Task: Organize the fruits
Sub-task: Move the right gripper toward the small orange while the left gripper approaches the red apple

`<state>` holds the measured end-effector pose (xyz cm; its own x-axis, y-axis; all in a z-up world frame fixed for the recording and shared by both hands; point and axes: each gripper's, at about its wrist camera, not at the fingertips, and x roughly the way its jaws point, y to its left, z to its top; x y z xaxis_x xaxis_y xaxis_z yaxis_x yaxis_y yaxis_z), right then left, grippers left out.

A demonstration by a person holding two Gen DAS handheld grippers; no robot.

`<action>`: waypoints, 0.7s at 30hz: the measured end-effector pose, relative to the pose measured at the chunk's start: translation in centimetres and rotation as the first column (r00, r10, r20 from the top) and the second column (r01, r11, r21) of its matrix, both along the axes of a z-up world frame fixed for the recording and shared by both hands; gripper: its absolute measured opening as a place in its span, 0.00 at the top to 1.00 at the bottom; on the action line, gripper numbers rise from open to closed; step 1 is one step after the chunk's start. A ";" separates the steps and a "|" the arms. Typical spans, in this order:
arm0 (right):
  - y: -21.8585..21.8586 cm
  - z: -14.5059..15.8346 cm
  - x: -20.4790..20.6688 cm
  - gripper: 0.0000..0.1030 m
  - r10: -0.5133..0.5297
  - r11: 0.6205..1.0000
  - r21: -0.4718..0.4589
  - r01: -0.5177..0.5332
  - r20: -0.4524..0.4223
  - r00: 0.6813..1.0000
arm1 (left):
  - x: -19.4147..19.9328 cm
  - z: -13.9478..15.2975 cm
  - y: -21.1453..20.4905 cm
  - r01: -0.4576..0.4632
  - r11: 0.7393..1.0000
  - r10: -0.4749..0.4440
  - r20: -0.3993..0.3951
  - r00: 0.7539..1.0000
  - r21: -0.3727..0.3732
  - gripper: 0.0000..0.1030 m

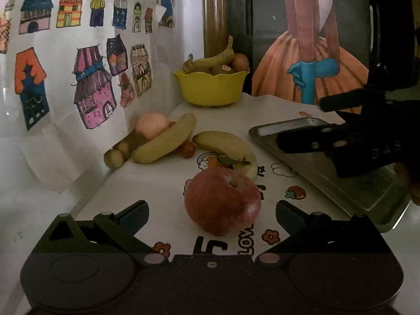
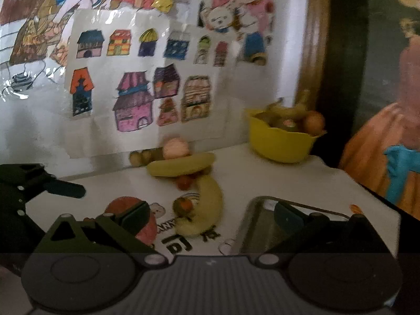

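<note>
A red apple (image 1: 223,202) lies on the printed tablecloth between the open fingers of my left gripper (image 1: 211,215), which do not touch it. Behind it are two bananas (image 1: 165,141) (image 1: 228,147), a leafy tangerine (image 1: 218,161), a peach (image 1: 153,126) and a cherry tomato (image 1: 187,149). My right gripper (image 1: 302,123) hovers open and empty over the metal tray (image 1: 354,191). In the right wrist view that gripper (image 2: 211,216) is open, with the apple (image 2: 118,204) partly behind its left finger and the tray (image 2: 262,223) at its right finger.
A yellow bowl (image 1: 210,86) holding a banana and round fruit stands at the back by a wooden post. Small brown fruits (image 1: 114,157) lie against the wall with children's drawings on the left. A painting leans at the back right.
</note>
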<state>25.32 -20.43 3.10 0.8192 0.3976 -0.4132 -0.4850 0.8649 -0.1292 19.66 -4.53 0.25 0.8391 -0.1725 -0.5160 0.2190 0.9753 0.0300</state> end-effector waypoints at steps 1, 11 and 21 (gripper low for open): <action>0.2 -0.1 0.5 0.00 0.024 1.000 -0.001 -0.024 -0.007 1.000 | 0.2 -0.1 0.0 -0.001 1.000 0.001 -0.004 1.000 0.000 0.01; 2.8 -0.8 5.5 0.15 0.156 0.987 0.032 -0.154 -0.071 0.985 | 1.6 -0.7 0.2 -0.007 0.999 0.006 -0.042 0.999 -0.035 0.02; 6.2 -2.4 7.2 0.37 0.235 0.970 -0.023 -0.241 -0.139 0.962 | 2.3 -1.1 0.7 -0.013 0.997 0.008 -0.064 0.998 -0.082 0.10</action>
<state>32.47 -14.28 0.73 0.6389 0.5554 -0.5324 -0.6913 0.7180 -0.0805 21.99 -3.86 -0.83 0.8072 -0.2078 -0.5525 0.2076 0.9761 -0.0638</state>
